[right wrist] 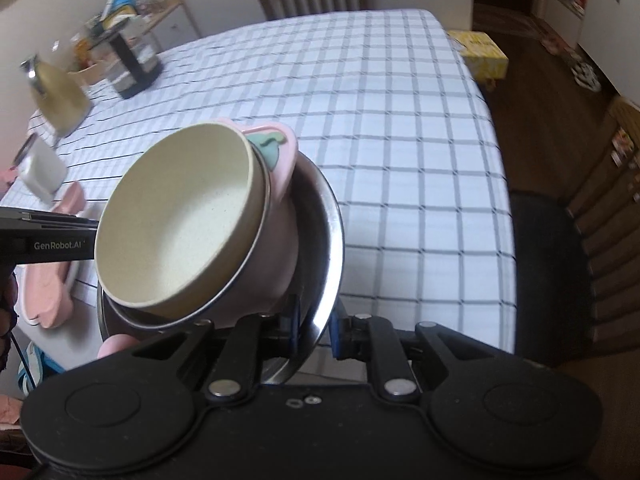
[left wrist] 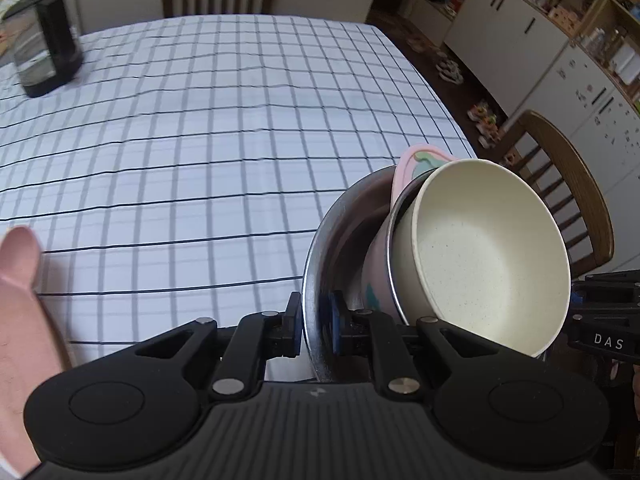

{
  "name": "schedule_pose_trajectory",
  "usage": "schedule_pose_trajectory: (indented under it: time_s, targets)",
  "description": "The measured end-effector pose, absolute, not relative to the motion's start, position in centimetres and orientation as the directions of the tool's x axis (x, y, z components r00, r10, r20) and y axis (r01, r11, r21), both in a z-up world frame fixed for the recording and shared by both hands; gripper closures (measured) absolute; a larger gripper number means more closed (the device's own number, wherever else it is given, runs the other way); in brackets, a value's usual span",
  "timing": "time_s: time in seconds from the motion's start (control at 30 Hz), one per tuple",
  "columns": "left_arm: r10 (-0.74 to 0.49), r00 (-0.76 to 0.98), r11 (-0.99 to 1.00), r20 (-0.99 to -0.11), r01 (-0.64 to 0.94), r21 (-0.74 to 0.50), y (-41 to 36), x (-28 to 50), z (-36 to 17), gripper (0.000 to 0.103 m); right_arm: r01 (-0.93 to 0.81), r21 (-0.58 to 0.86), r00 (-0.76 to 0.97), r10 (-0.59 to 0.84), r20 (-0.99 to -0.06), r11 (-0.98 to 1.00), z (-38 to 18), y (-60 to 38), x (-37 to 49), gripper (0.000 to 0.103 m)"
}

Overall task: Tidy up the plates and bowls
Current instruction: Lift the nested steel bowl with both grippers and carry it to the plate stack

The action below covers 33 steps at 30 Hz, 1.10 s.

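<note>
Left wrist view: the left gripper (left wrist: 316,326), angled steeply down above the checked tablecloth (left wrist: 200,152), clamps the rim of a steel bowl (left wrist: 340,232) nesting a pink bowl (left wrist: 404,168) and a cream bowl (left wrist: 484,256); "DAS" shows on the right gripper (left wrist: 600,328) alongside. Right wrist view: the right gripper (right wrist: 316,328), pitched down, pinches the steel bowl's (right wrist: 328,240) opposite rim; "GenRobot.AI" marks the left gripper (right wrist: 56,240); pink plates (right wrist: 48,280) lie on the table.

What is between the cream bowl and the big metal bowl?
A pink bowl with a steel rim sits nested between the cream bowl and the metal bowl; both wrist views show it.
</note>
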<state>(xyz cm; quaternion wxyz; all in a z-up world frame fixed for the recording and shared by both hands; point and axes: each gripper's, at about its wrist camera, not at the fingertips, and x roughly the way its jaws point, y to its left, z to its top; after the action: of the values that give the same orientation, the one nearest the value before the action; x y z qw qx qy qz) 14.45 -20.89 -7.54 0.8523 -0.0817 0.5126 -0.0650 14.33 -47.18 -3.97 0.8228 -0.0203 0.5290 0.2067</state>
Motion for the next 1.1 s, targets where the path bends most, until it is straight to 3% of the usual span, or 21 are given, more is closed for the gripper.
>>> schedule_pose_trajectory:
  time_s: [0.63,1.1]
  targets:
    - [-0.1,0.515,0.986,-0.852,-0.066,-0.156,-1.5,6.6,-4.1,0.09,-0.511,0.21,0.332,0.417,-0.846,0.833,-1.7,-28.3,10.1,0.088]
    - [-0.089,0.495,0.988,-0.865,-0.063,-0.138,9.2,4.7,-7.4,0.09,-0.497,0.212,0.315,0.402,-0.86,0.841,-5.4,-15.6,8.0,0.088]
